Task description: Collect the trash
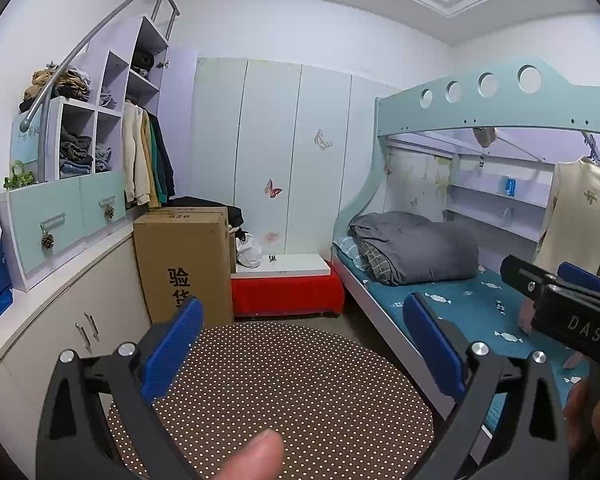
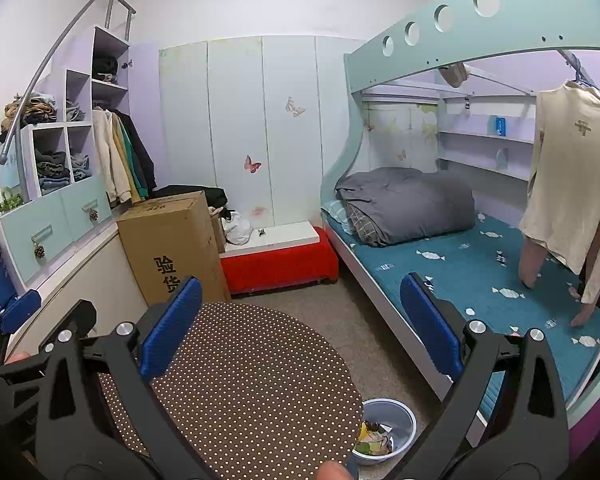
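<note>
A grey-blue basin point(image 2: 396, 420) sits on the floor point(image 2: 360, 320) just beside the round dotted bench point(image 2: 240, 380), its near side hidden under the bench rim; in it lies the trash point(image 2: 374, 440), crumpled wrappers and scraps in yellow and green; the bench top is bare; the left gripper point(image 1: 300, 344) and the right gripper point(image 2: 300, 328) both hover above it, jaws spread wide, pinching nothing; a strip of open floor runs between the bench and the bed point(image 2: 440, 272); a cardboard box point(image 2: 172, 244) stands close behind the bench.

Brown dotted table point(image 2: 240, 380); red bench point(image 2: 280, 266)
</note>
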Tool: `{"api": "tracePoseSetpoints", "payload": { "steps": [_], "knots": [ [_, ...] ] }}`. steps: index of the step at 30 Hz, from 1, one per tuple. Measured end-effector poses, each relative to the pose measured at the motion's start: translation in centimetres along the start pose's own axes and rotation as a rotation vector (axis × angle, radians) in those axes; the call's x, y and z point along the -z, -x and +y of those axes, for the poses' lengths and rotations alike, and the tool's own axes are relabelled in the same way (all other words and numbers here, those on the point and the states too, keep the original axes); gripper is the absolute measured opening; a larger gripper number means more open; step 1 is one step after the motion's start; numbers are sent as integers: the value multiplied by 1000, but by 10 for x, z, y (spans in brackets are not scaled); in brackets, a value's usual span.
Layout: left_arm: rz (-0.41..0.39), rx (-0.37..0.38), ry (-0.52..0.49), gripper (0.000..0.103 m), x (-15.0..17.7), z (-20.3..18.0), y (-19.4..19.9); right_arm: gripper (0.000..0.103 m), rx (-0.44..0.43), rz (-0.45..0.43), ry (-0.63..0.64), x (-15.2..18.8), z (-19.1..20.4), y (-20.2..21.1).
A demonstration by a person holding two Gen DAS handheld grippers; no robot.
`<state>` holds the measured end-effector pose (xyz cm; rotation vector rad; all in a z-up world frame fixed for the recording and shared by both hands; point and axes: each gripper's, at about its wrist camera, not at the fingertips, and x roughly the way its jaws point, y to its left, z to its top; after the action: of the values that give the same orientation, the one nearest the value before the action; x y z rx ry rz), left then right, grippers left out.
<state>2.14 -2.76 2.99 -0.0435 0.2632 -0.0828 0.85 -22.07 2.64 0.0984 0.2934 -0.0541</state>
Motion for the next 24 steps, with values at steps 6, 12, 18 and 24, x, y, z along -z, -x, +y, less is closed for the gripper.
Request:
{"api": "tracePoseSetpoints", "payload": {
  "steps": [6, 12, 18, 24],
  "knots": [
    [-1, 1, -1, 98, 0, 1, -1, 97, -1, 1, -3, -1, -1, -1],
    [-3, 0, 6, 98, 1, 0, 0, 97, 1, -2, -4, -3, 1, -1],
    [-3, 0, 7, 98, 1, -1, 0, 97, 0, -3, -3, -3, 3, -1],
    [-7, 0, 5, 98, 1, -2, 1, 97, 0, -3, -4, -3, 3, -1]
  ]
}}
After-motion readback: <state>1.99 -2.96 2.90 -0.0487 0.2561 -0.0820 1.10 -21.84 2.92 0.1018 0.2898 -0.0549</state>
